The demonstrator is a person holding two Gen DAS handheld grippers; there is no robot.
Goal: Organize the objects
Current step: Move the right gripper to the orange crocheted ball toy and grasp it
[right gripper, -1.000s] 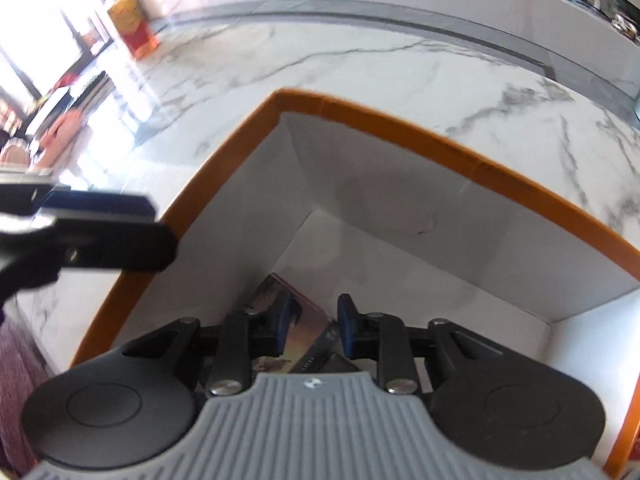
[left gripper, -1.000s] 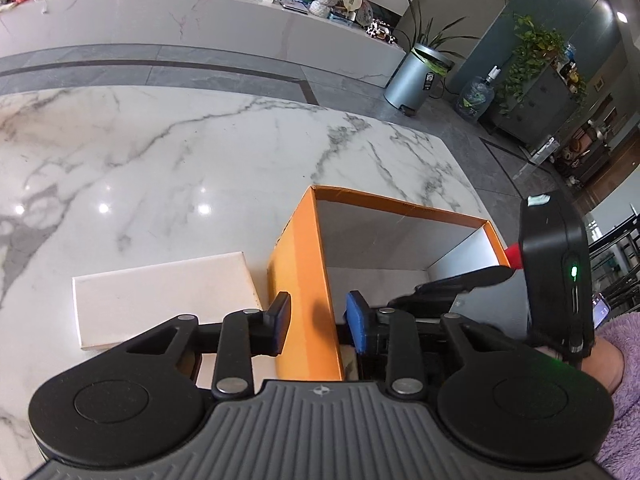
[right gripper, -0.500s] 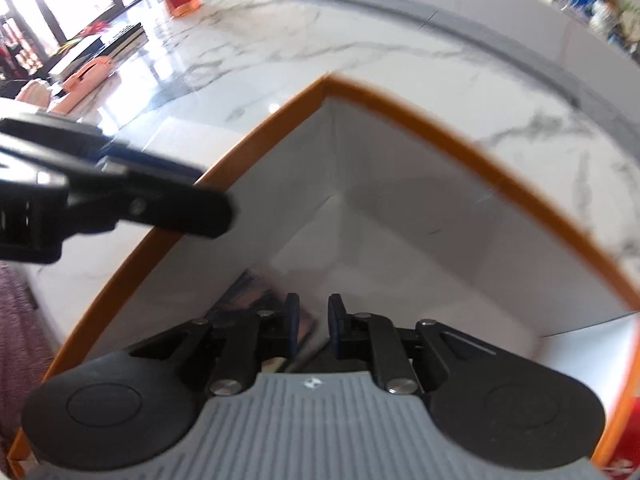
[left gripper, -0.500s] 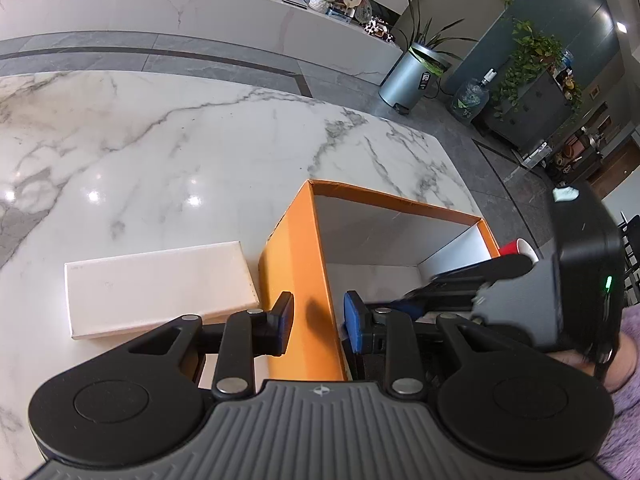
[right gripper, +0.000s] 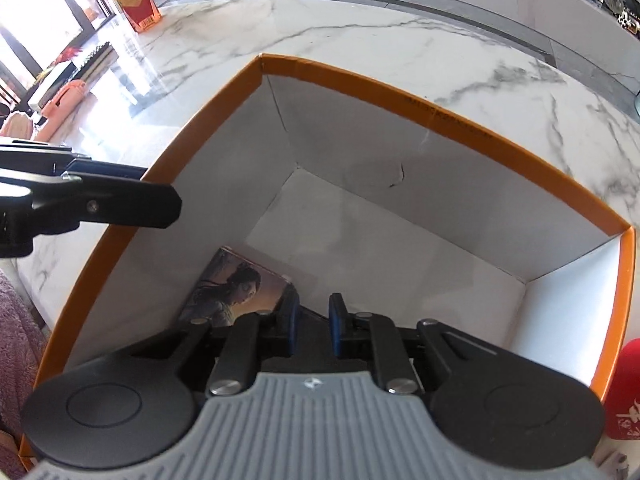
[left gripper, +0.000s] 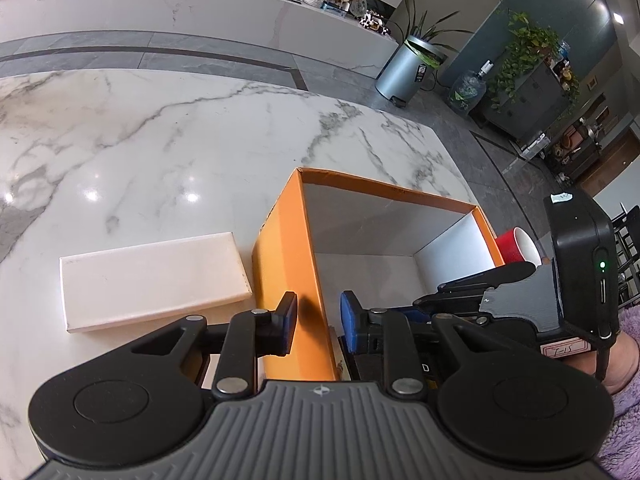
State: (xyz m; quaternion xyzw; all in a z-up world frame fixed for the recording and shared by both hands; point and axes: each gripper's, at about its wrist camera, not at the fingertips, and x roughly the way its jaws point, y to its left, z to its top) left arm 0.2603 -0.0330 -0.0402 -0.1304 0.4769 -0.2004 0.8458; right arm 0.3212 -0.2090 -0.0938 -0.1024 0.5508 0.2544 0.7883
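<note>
White marble desk (left gripper: 160, 140), and starting from the left there's a flat white box (left gripper: 152, 280) lying on it, right up against the outer wall of the orange box (left gripper: 288, 264). The orange box is open on top, white inside, and sits near the desk's right edge.

The left gripper (left gripper: 318, 320) straddles that box's left wall: one of its fingers is outside against the orange face, the other is inside with a sliver of gap. They're closing in on the wall but not clamped on it yet.

Down in the box, in the near-left corner of the bottom, lies a case with a painted figure on its cover (right gripper: 228, 288).

The right gripper (right gripper: 314, 318) points steeply down into the box just right of that case. Its fingers are pretty much closed, only a narrow slot between them, and I can't make out anything pinched there.

Far right, a red cup (left gripper: 516, 246) stands just outside the box's right wall.
</note>
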